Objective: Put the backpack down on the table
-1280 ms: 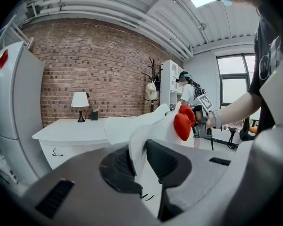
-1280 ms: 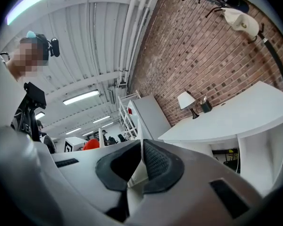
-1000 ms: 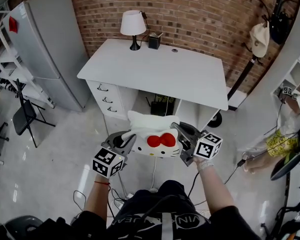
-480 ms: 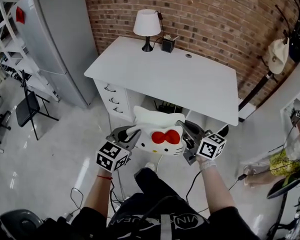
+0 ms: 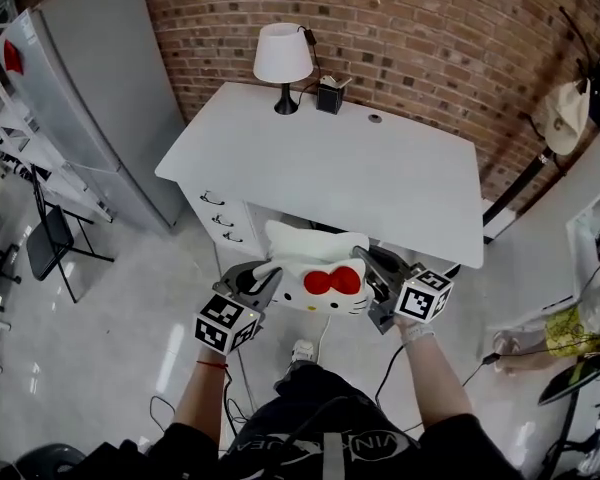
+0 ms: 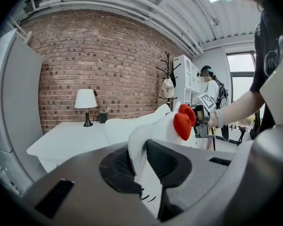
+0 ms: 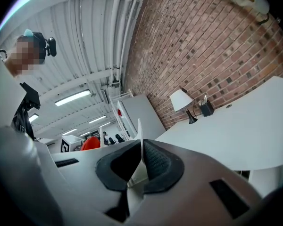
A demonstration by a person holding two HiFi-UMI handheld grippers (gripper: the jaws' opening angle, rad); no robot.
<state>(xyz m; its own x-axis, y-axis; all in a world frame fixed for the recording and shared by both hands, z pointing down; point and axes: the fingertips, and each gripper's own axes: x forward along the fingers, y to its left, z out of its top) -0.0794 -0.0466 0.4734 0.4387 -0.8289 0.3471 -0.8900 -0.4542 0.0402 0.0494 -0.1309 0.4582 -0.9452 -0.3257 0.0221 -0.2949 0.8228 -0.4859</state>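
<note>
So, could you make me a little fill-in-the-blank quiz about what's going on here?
1. The bow on the white backpack is coloured ____.
2. The left hand-held gripper and the right hand-held gripper are both shut on the ____, held in the air in front of the table.
3. At the table's far edge, by the brick wall, stands a white-shaded ____.

Missing words: red; backpack; lamp.
</note>
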